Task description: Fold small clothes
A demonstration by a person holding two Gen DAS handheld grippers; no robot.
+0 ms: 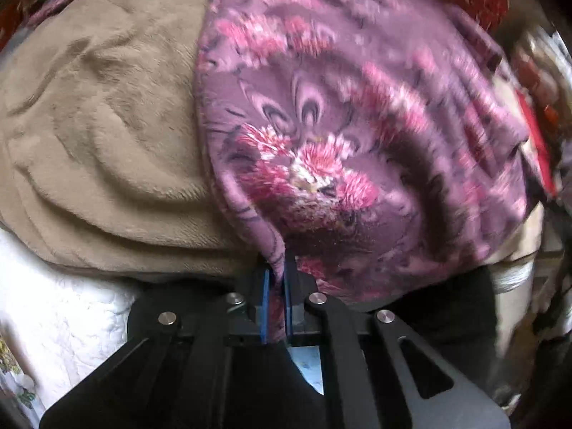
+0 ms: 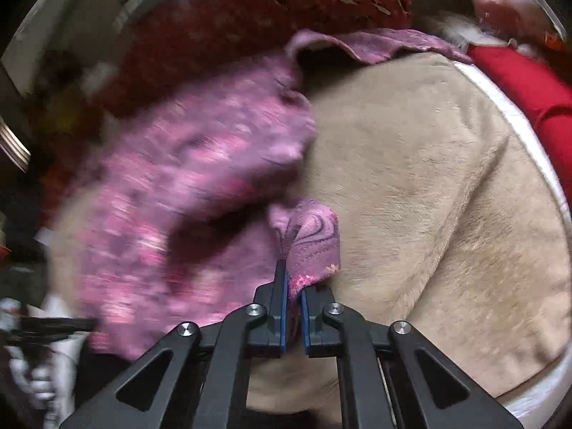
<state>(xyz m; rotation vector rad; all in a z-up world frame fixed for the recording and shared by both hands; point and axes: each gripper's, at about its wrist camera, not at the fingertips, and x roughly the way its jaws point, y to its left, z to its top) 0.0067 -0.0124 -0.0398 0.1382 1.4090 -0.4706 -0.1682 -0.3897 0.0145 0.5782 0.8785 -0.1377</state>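
Both pairs of fingers, left (image 1: 275,296) and right (image 2: 294,307), pinch the purple floral cloth (image 1: 357,136), which spreads ahead of them, lifted. No crease shows yet; I judge folding barely begun.

Purple cloth (image 1: 357,136) with pink flowers: thin, soft, a bit fuzzy. Brown blanket (image 1: 100,136): thick, fluffy, matt. White cover (image 1: 64,314): bumpy, stitched cloth. Left gripper (image 1: 276,268): black matt plastic, shiny round metal pins, blue rubbery pads (image 1: 265,304). Right gripper (image 2: 294,279): same. Red cloth (image 2: 529,85): smooth.
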